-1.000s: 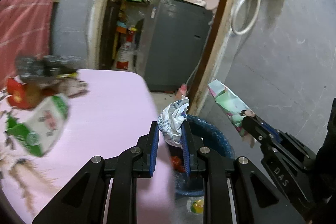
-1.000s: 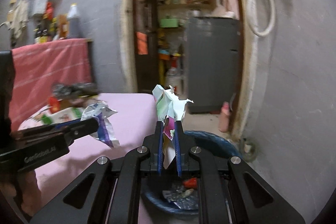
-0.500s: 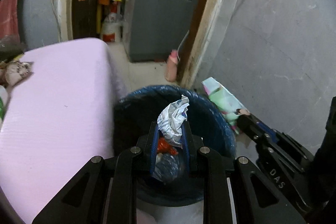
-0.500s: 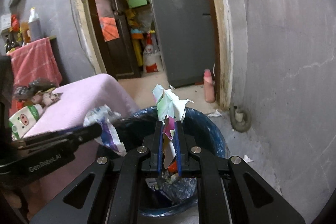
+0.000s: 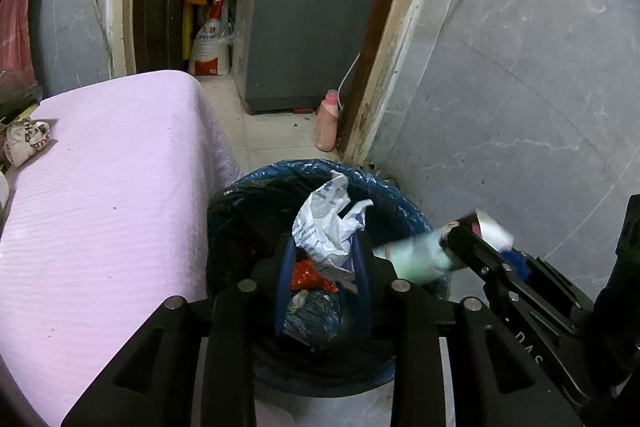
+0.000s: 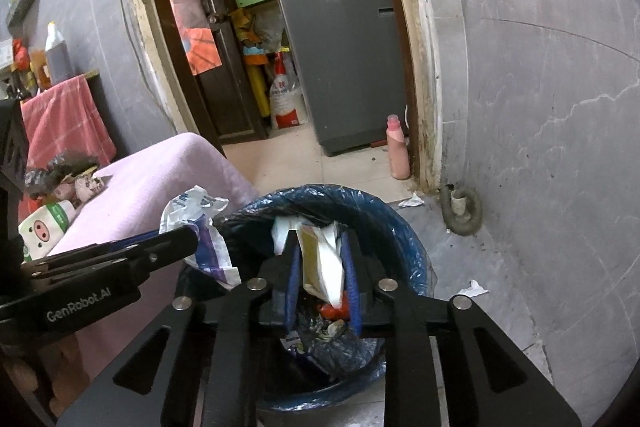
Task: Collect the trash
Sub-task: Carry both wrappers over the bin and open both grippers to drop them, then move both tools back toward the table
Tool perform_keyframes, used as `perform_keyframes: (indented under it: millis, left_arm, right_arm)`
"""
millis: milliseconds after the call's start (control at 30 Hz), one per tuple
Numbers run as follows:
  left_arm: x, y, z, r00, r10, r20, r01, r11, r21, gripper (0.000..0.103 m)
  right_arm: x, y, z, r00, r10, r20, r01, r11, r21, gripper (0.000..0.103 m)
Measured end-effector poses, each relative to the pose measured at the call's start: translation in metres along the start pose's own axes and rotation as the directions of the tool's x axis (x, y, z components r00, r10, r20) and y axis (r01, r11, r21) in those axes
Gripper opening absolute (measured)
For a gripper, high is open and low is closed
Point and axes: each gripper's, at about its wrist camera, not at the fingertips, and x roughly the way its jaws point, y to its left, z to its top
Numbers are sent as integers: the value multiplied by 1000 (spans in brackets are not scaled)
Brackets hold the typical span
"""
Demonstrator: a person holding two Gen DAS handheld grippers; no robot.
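Note:
A blue-lined trash bin [image 5: 404, 203] stands on the floor beside the pink-covered table [image 5: 100, 211]; it also shows in the right wrist view [image 6: 384, 215]. My left gripper [image 5: 324, 259] is over the bin, its jaws apart, with a crumpled white plastic wrapper [image 5: 326, 223] loose between them. My right gripper [image 6: 322, 267] is over the bin too, jaws open, and a blurred green-and-white carton [image 6: 320, 263] is slipping down between them. The carton shows blurred in the left wrist view [image 5: 416, 255]. Red and dark trash [image 5: 308, 275] lies in the bin.
More trash lies at the table's far left: a crumpled wrapper [image 5: 26, 143] and a pig-print carton [image 6: 44, 227]. A pink bottle [image 5: 328, 119] stands by the door frame. A grey cabinet [image 5: 308, 27] stands behind. Paper scraps [image 6: 472, 289] and a pipe [image 6: 460, 211] are on the floor.
Both grippers have moved lower over the bin and opened. The carton has tipped and is dropping from the right gripper; the wrapper has loosened in the left one.

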Motion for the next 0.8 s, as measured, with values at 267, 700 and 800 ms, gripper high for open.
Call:
perform_keyframes:
  millis: [267, 700, 800]
  left_arm:
    - [-26, 12, 6, 999, 10, 49, -7, 999, -43, 37]
    - [-124, 49, 12, 952, 107, 286, -82, 992, -101, 78]
    - [-146, 60, 11, 933, 138, 332, -106, 988, -115, 87]
  right_arm:
    - [-19, 9, 9, 997, -13, 77, 15, 999, -28, 27]
    - [-64, 54, 31, 967, 4, 257, 17, 997, -81, 57]
    - [-78, 69, 34, 951, 19, 308, 9, 996, -90, 74]
